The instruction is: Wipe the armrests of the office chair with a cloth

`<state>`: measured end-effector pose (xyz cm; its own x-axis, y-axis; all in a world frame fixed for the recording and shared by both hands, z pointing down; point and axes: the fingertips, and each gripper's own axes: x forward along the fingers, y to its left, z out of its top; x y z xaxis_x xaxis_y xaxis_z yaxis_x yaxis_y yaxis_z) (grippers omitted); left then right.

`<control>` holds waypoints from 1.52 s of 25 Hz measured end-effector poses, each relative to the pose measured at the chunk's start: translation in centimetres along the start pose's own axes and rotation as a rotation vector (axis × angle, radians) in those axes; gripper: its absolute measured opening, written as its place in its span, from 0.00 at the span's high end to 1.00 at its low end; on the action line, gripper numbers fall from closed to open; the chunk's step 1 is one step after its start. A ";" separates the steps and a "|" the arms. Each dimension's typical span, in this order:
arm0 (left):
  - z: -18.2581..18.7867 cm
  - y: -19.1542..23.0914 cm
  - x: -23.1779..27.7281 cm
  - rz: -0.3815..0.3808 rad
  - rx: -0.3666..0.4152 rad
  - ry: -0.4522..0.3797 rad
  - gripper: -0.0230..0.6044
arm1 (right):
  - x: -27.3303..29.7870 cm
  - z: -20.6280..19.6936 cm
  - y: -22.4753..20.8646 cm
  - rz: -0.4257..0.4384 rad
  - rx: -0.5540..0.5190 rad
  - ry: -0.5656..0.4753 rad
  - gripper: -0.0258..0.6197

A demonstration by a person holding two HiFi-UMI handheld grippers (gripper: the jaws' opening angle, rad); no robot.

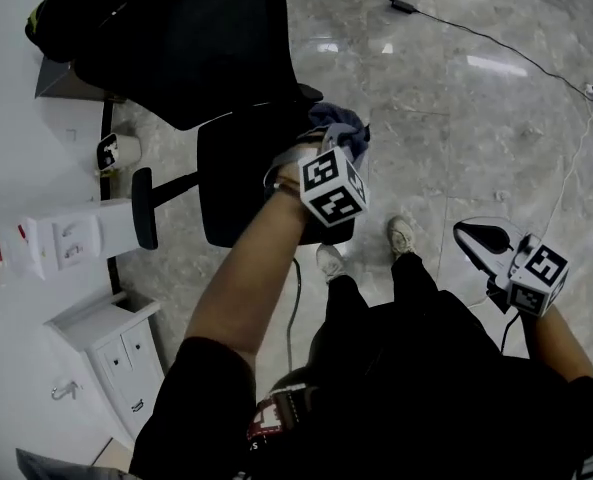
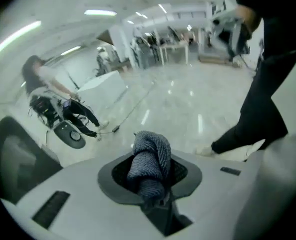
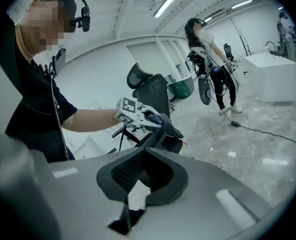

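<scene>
Closest in, the right gripper (image 1: 476, 234) just hangs off to the side, jaws pinched together on nothing. Further out, the left gripper (image 1: 328, 146) has a bunched blue-grey cloth (image 1: 344, 126) clamped tight, down at the armrest (image 3: 177, 132) of the black office chair (image 1: 241, 183). Way past that, a cable (image 1: 476, 33) snakes over the marble floor (image 1: 426, 118).

Our left arm (image 1: 244, 273) stretches forward, forearm bare; the left tool (image 1: 338, 136) is clamped on a bunched cloth (image 2: 148, 164); the right tool (image 1: 484, 238) hangs low at our right side, jaws together and empty.
</scene>
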<state>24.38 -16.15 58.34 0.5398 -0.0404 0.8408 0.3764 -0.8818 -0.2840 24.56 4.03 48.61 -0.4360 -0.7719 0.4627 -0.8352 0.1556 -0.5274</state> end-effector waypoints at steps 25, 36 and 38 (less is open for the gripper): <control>-12.2 -28.5 -7.5 -0.972 0.092 0.689 0.83 | -7.2 -2.7 -5.0 -0.053 0.132 -0.202 0.96; -5.6 -8.7 5.1 -0.600 -0.352 0.525 0.83 | -6.1 -3.0 -3.0 -0.051 0.127 -0.176 0.97; -6.9 -8.5 5.6 -0.610 -0.328 0.604 0.83 | -6.9 -3.6 -3.8 -0.068 0.146 -0.179 0.96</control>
<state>19.01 -12.12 68.59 -0.2019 0.3184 0.9262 0.1843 -0.9164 0.3552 29.50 10.99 50.03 -0.3032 -0.8766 0.3736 -0.7976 0.0190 -0.6029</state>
